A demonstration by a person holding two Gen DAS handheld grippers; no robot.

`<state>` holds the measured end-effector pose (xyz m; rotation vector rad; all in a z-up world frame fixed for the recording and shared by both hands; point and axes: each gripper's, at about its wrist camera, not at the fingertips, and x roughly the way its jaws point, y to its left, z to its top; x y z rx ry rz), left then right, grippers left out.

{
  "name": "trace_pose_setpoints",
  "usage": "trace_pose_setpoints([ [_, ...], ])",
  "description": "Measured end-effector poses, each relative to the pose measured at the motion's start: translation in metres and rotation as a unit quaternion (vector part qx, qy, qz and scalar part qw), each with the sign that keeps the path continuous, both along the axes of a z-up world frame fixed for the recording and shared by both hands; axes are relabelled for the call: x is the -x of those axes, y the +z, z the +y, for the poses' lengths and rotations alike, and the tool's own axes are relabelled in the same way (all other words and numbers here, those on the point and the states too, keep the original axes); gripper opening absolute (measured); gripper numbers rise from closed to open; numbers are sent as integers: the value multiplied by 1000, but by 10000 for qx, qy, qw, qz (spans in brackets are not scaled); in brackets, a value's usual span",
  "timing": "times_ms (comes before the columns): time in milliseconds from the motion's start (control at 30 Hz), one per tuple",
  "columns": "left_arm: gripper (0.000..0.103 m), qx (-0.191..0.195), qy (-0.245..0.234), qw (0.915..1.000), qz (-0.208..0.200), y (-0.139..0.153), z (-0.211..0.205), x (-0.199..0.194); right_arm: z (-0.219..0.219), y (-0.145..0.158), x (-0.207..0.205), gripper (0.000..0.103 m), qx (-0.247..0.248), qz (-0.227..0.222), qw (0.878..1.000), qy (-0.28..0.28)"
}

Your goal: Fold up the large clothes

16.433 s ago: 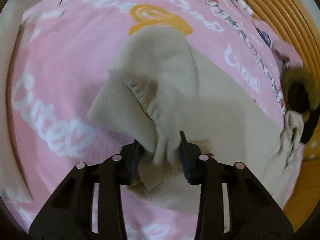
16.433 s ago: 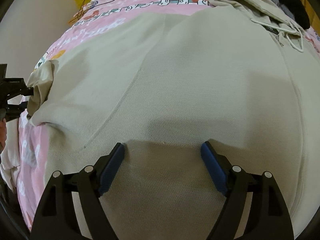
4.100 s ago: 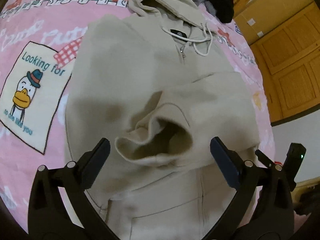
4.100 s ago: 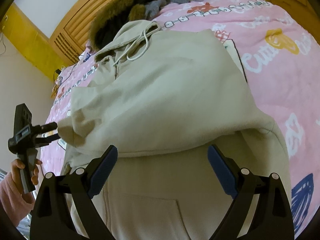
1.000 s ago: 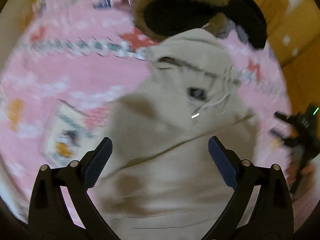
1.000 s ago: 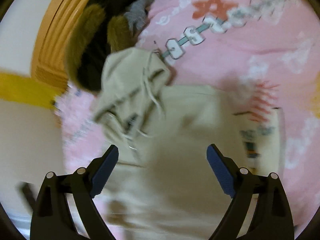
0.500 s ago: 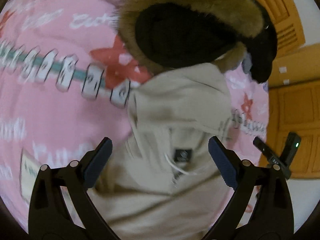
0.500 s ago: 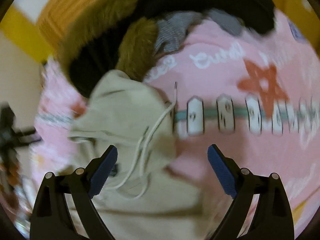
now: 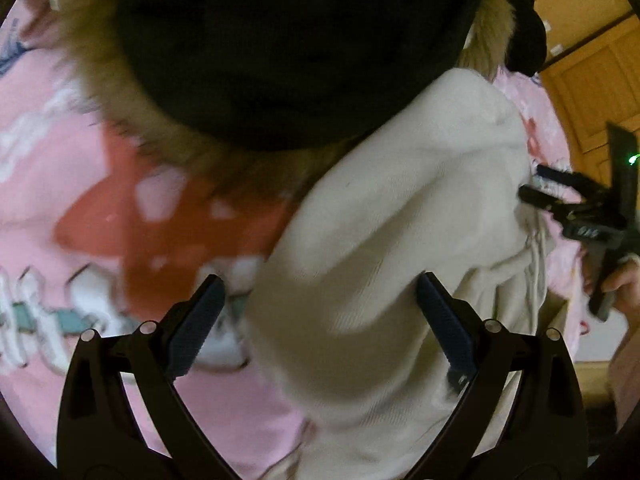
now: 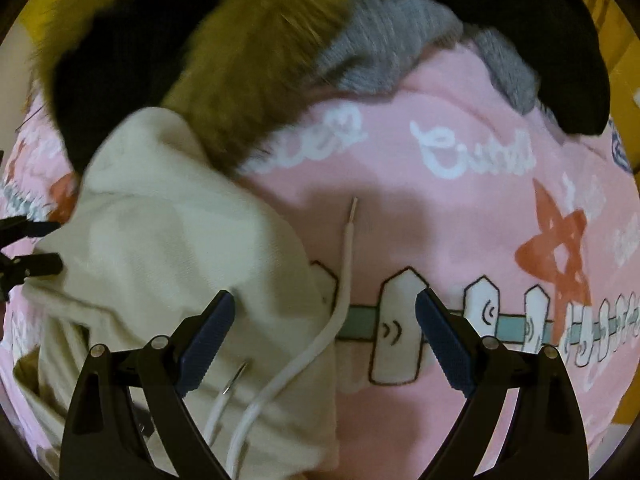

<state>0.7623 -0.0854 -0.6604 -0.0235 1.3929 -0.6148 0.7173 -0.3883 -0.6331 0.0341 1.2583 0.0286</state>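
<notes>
The beige hoodie's hood [image 9: 400, 216] lies on the pink bedspread [image 9: 80, 160], close under my left gripper [image 9: 320, 320], which is open with its jaws either side of the hood's left edge. In the right wrist view the hood [image 10: 168, 232] lies at lower left, its white drawstring [image 10: 344, 280] trailing onto the bedspread [image 10: 460, 216]. My right gripper [image 10: 324, 336] is open and empty, its jaws straddling the hood's right edge and the drawstring. The right gripper also shows at the right edge of the left wrist view [image 9: 560, 204]. The hoodie's body is out of view.
A black coat with a tan fur trim [image 9: 280, 40] lies just beyond the hood, touching it; it also shows in the right wrist view [image 10: 256, 60]. A grey knit garment [image 10: 400, 52] lies beside it. Wooden cabinet doors [image 9: 592, 76] stand at the far right.
Both grippers have moved forward and down to the hood, which now fills much more of each view. Both have stayed open.
</notes>
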Motion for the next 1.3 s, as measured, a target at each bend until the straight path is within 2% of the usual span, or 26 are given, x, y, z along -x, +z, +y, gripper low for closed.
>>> trace_pose_setpoints([
  [133,94,389,250,9989,117,-7,-13,-12,-6,-21,-5,89,-426,5,9987,-287],
  [167,94,392,378,9984,138,-10,-15,-14,-8,-26,-6,84,-608,-46,9973,-419],
  [200,89,403,506,9978,127,-12,-16,-14,-8,-27,-5,61,-800,-193,9954,-486],
  [233,82,384,550,9977,115,-12,-18,-13,-7,-28,-5,36,-964,-259,9939,-461],
  [267,67,317,585,9978,34,-10,-21,-10,-2,-29,-6,31,-1077,-243,9929,-436],
  [300,43,357,597,9976,-15,-6,-23,-6,4,-27,-6,22,-987,-265,9941,-368],
  [333,31,486,590,9971,-23,-1,-25,-1,10,-23,-5,17,-878,-292,9954,-242],
  [400,25,547,626,9963,-221,12,-24,10,18,-11,-1,16,-568,-418,9975,-65],
  [433,24,606,627,9958,-288,19,-21,16,16,-1,3,15,-657,-550,9963,-65],
  [533,24,724,642,9947,-338,36,-9,28,7,30,24,15,-744,-956,9926,12],
  [667,24,858,554,9894,-1029,76,4,60,10,75,68,15,-359,-1571,9854,556],
  [733,24,778,484,9853,-1442,93,12,81,16,89,92,15,-114,-1888,9790,761],
  [767,24,644,402,9814,-1761,103,11,100,21,95,108,15,54,-2108,9732,918],
  [800,24,619,377,9794,-1886,107,13,109,27,100,118,15,196,-2245,9686,1046],
  [867,24,576,542,9694,-2326,117,22,147,42,105,162,15,614,-2646,9526,1371],
  [933,24,609,910,9555,-2738,125,37,183,48,108,200,15,535,-2878,9447,1477],
  [1000,24,493,987,9470,-3018,120,47,225,55,105,244,15,394,-2991,9393,1637],
  [1067,24,368,936,9510,-2923,109,62,248,59,95,274,15,339,-2963,9385,1739],
  [1133,24,477,899,9648,-2425,89,68,270,67,80,305,15,339,-2912,9366,1917],
  [1200,25,557,828,9727,-2097,74,72,282,79,62,330,17,534,-2728,9379,2073],
  [1267,25,501,699,9766,-1974,66,68,293,79,50,337,37,331,-2422,9509,1896],
  [1300,25,494,667,9773,-1947,63,66,295,76,47,339,70,214,-2315,9556,1813],
])
